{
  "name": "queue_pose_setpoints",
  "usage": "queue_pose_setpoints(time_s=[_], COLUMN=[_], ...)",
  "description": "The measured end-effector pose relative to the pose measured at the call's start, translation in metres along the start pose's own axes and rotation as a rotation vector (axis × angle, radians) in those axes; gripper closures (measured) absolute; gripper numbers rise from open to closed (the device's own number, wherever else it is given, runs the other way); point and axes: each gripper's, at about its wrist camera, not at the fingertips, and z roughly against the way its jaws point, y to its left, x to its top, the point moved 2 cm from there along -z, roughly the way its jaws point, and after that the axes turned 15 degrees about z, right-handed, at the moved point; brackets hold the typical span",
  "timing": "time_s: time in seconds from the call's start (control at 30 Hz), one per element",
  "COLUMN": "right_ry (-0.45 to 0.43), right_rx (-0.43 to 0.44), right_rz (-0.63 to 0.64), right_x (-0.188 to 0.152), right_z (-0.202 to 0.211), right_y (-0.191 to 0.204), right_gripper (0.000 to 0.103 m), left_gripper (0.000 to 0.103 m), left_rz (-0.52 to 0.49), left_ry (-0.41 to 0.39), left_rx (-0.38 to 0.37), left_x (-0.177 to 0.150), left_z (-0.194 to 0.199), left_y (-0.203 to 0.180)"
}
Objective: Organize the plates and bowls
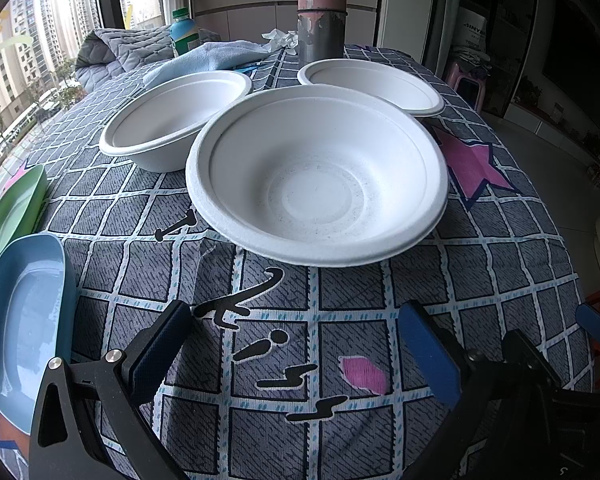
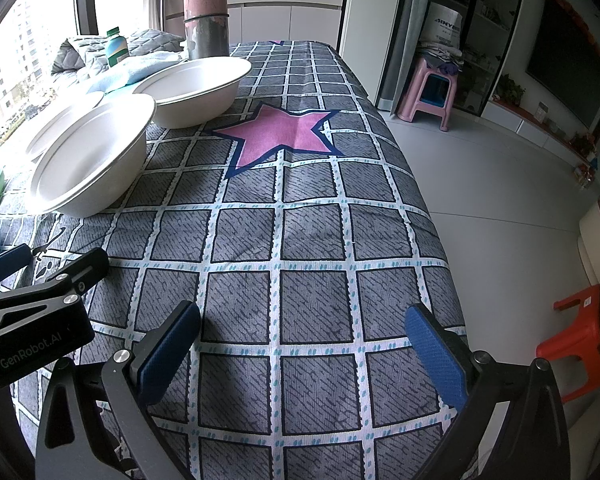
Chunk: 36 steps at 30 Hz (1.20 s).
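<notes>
Three white paper bowls stand on the checked tablecloth. In the left wrist view the nearest bowl (image 1: 318, 176) is straight ahead, a second bowl (image 1: 172, 118) sits behind it to the left, and a third bowl (image 1: 370, 84) is at the back right. A blue plate (image 1: 24, 324) and a green plate (image 1: 14, 212) lie at the left edge. My left gripper (image 1: 296, 344) is open, a little short of the nearest bowl. My right gripper (image 2: 302, 344) is open over bare cloth, with the nearest bowl (image 2: 90, 160) and the far bowl (image 2: 196, 88) ahead to its left.
A grey and pink pillar (image 1: 322, 8) rises behind the bowls. A light blue towel (image 1: 204, 60), a bottle (image 1: 184, 32) and a quilted blanket (image 1: 108, 54) lie at the back left. The table's right edge (image 2: 420, 184) drops to the floor, with a pink stool (image 2: 432, 92) and an orange stool (image 2: 580, 340).
</notes>
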Motion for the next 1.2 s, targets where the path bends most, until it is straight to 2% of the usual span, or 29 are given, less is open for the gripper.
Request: queue_pose_setpoints(time_s=[0.83,1.0,1.2], right_ry=[0.003,0.016,0.146], right_rx=[-0.001,0.008,0.072], right_rz=[0.001,0.0,0.028], right_x=[0.0,0.0,0.007], right_z=[0.0,0.0,-0.006], right_y=[-0.001,-0.001,-0.004], right_gripper=[0.001,0.001,0.001], left_gripper=[0.0,0.0,0.0], left_rz=[0.0,-0.029,-0.049], left_ry=[0.003,0.126,0.273], left_rx=[0.001,0.017,0.05], left_x=[0.0,0.009,0.022], left_z=[0.0,-0.005,-0.018], left_y=[0.0,0.001,0.001])
